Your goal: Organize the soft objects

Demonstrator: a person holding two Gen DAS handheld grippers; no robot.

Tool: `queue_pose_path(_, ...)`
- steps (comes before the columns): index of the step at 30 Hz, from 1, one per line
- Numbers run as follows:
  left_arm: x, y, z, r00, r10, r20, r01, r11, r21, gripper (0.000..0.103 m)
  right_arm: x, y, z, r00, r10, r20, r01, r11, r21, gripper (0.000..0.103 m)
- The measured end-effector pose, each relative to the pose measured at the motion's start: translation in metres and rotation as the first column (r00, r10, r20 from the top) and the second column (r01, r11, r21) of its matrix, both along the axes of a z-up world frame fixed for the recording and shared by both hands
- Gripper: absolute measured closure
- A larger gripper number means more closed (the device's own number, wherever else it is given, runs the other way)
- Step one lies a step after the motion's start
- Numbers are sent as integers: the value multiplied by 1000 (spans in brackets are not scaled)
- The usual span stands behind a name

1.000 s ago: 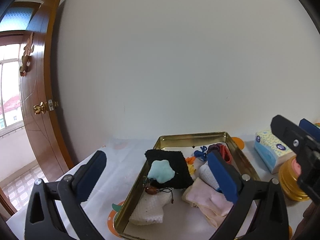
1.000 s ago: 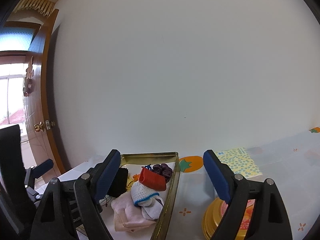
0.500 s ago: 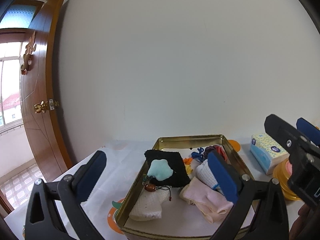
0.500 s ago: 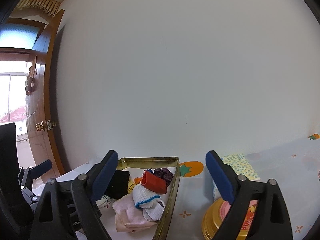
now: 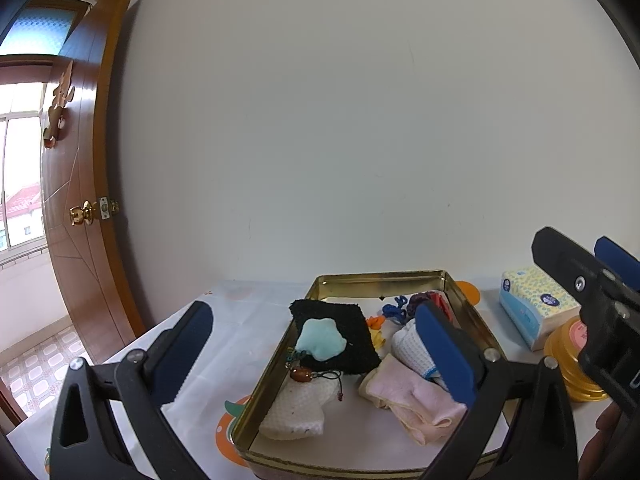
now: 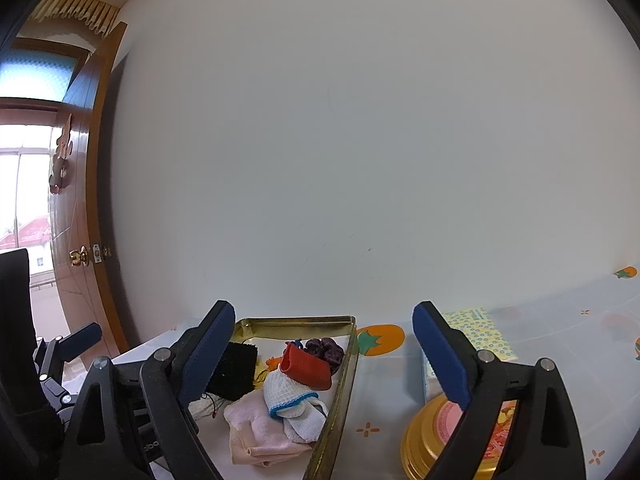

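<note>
A gold metal tray (image 5: 380, 278) (image 6: 296, 323) on the table holds several soft things: a black cloth (image 5: 344, 340) (image 6: 234, 372) with a mint pad (image 5: 322, 338) on it, a white knit cloth (image 5: 296, 410), a pink folded cloth (image 5: 412, 398) (image 6: 256, 430), a white sock with blue trim (image 6: 294, 404) and a red pouch (image 6: 306, 366). My left gripper (image 5: 316, 354) hangs open above the tray's near part with nothing between its fingers. My right gripper (image 6: 324, 354) is open too, level over the tray's right rim, empty.
A tissue pack (image 5: 534, 310) (image 6: 476, 334) lies right of the tray. A round gold tin (image 5: 572, 364) (image 6: 448, 440) sits in front of it. The wall stands close behind the table; a wooden door (image 5: 80, 200) is at the left.
Both views have shifted a little, so the tray sits slightly lower and closer in the left wrist view. Both grippers have stayed open and empty.
</note>
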State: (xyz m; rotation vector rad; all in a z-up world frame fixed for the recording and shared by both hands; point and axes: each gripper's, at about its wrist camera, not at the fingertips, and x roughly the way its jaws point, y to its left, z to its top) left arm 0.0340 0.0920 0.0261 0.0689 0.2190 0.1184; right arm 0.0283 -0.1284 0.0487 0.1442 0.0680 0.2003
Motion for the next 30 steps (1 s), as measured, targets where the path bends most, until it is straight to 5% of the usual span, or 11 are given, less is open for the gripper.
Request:
queue_pose_path(15,5,-2,-2,999,-12,-43,11,1000,-21,0,-2,0,0,1000,-7,10,7,1000,2,10)
queue_pose_path(30,-1,-4,-1,1000,19,-3,-19,1000,0,0,-2,-1,0,1000,-17,8,17,1000,8,10)
